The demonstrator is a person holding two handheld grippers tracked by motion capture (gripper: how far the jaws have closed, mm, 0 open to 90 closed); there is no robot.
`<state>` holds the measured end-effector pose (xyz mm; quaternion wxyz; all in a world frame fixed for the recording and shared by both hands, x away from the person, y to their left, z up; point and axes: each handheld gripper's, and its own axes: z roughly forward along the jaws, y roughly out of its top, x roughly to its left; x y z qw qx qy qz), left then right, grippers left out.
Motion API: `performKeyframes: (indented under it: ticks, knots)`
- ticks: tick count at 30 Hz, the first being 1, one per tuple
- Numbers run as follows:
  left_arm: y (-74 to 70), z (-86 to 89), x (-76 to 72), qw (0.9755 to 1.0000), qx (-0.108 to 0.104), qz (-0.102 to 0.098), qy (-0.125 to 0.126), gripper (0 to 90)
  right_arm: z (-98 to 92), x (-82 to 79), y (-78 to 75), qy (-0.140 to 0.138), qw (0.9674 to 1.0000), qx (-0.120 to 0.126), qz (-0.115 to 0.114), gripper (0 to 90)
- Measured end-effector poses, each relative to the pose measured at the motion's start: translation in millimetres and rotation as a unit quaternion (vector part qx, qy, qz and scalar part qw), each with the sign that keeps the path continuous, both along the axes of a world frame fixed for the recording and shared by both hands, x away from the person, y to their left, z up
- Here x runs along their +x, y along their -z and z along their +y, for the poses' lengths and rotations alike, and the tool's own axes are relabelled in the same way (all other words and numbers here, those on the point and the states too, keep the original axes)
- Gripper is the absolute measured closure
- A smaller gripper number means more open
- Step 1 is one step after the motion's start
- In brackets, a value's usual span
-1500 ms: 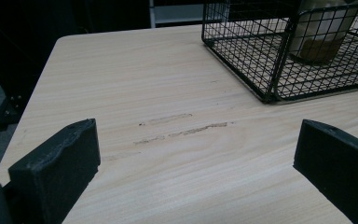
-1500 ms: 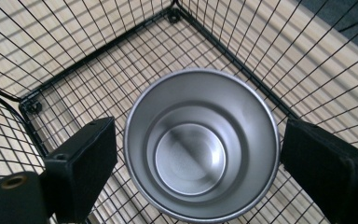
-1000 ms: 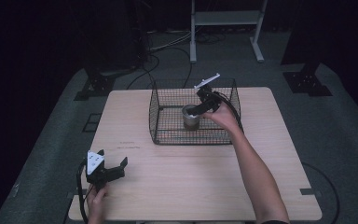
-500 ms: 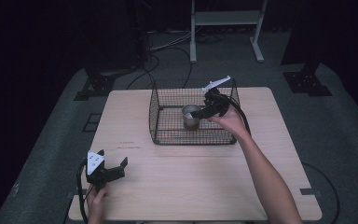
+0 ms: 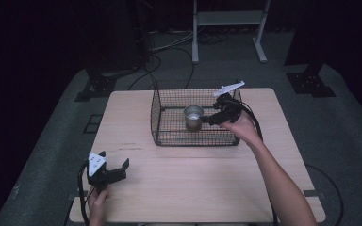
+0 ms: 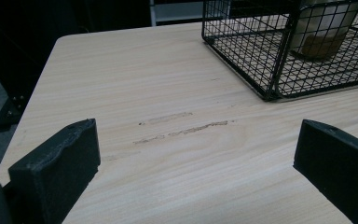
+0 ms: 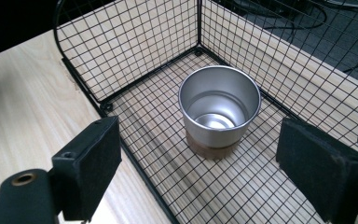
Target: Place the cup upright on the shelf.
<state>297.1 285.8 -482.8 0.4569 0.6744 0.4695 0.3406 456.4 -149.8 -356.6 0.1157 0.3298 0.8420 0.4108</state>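
Note:
A silver metal cup (image 5: 193, 115) (image 7: 219, 105) stands upright in a black wire basket (image 5: 169, 136) (image 7: 135, 56) at the table's far middle. It rests on a brown round base (image 7: 212, 150). My right gripper (image 5: 208, 119) (image 7: 198, 177) hovers over the basket's right side, open, jaws wide apart, a short way back from the cup. My left gripper (image 5: 115, 170) (image 6: 196, 177) sits open near the table's front left corner, nothing between its jaws. In the left gripper view, the basket (image 6: 270, 70) and the cup (image 6: 324, 28) lie ahead at upper right.
The light wooden table (image 5: 193, 183) has scuff marks (image 6: 182, 128) left of the middle. Beyond the far edge stand a white frame (image 5: 226, 23), cables and black stand feet (image 5: 311, 80) on grey floor.
My right gripper has drawn back to the right, away from the cup, which stays standing in the basket. The left gripper has not moved.

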Motion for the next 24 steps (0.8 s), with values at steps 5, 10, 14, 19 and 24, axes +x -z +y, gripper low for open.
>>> performKeyframes:
  ticks: [5, 10, 14, 19, 24]
  knots:
    - [0.0, 0.0, 0.0, 1.0, -0.001, 0.0, 0.0, 0.0, -6.7, -7.0, -0.5, -0.002, 1.0, 0.003, -0.001, 13.4]
    - [-0.1, -0.2, -0.2, 1.0, 0.0, 0.0, 0.0, 0.0, -16.8, -17.0, -1.4, -0.004, 0.9998, 0.02, 0.004, 13.4]
    - [0.0, -0.5, -0.2, 1.0, 0.0, 0.0, 0.0, 0.0, -23.2, -26.1, -2.1, -0.006, 0.9996, 0.026, 0.006, 13.7]
    - [0.2, -0.8, -0.1, 1.0, 0.002, 0.0, -0.001, 0.0, -30.9, -37.6, -0.5, -0.011, 0.9995, 0.029, 0.002, 14.2]
    - [0.1, -0.8, -0.1, 1.0, 0.004, 0.0, 0.0, 0.0, -37.5, -47.5, 4.3, -0.013, 0.9994, 0.031, 0.001, 14.2]
